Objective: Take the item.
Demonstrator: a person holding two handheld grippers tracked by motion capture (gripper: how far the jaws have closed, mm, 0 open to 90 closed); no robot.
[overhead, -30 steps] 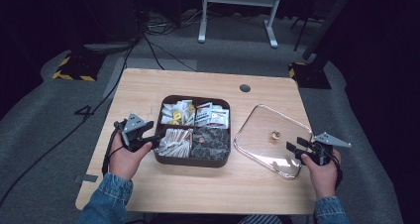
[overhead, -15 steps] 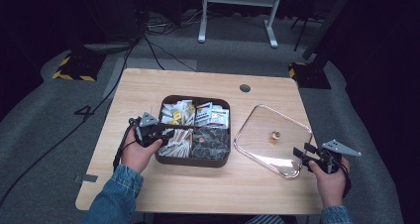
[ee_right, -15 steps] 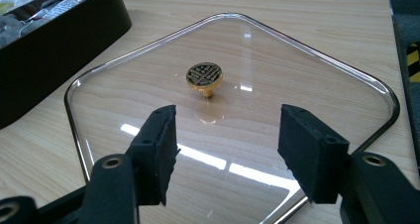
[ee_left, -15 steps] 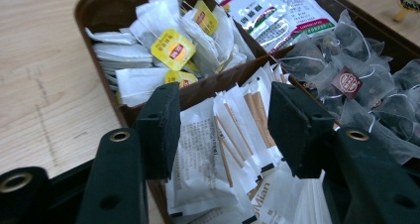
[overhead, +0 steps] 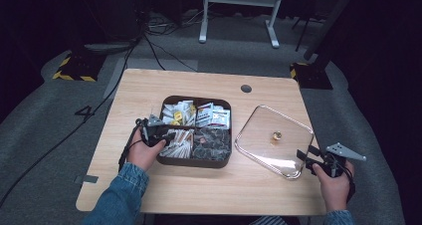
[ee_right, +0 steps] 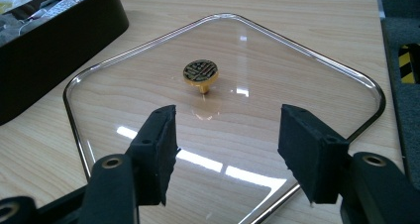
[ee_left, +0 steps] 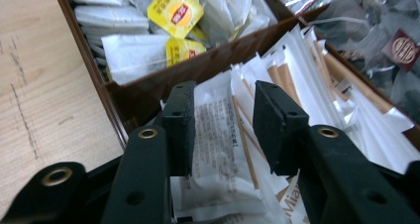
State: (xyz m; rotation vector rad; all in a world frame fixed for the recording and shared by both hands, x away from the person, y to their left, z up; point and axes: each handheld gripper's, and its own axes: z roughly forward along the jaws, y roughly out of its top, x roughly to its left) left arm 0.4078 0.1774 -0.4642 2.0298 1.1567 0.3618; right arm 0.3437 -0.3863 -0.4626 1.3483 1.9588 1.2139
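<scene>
Sachet (ee_left: 218,135) sits between my left hand-held gripper (ee_left: 223,127) jaws, just closing, not yet pinching; I centre it, squeeze squarely, lift straight.

Light wooden table (overhead: 149,93), dark compartmented box (overhead: 196,163) centre, clear glass lid (overhead: 259,135) beside it

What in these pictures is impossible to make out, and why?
- Print on the white sachet between the left gripper jaws: blurred in the left gripper view.
- Whether those pads press the sachet: too close to tell.
- Far compartments of the brown box: contents too small in the high view.
- Pattern on the glass lid's knob: too small.
</scene>
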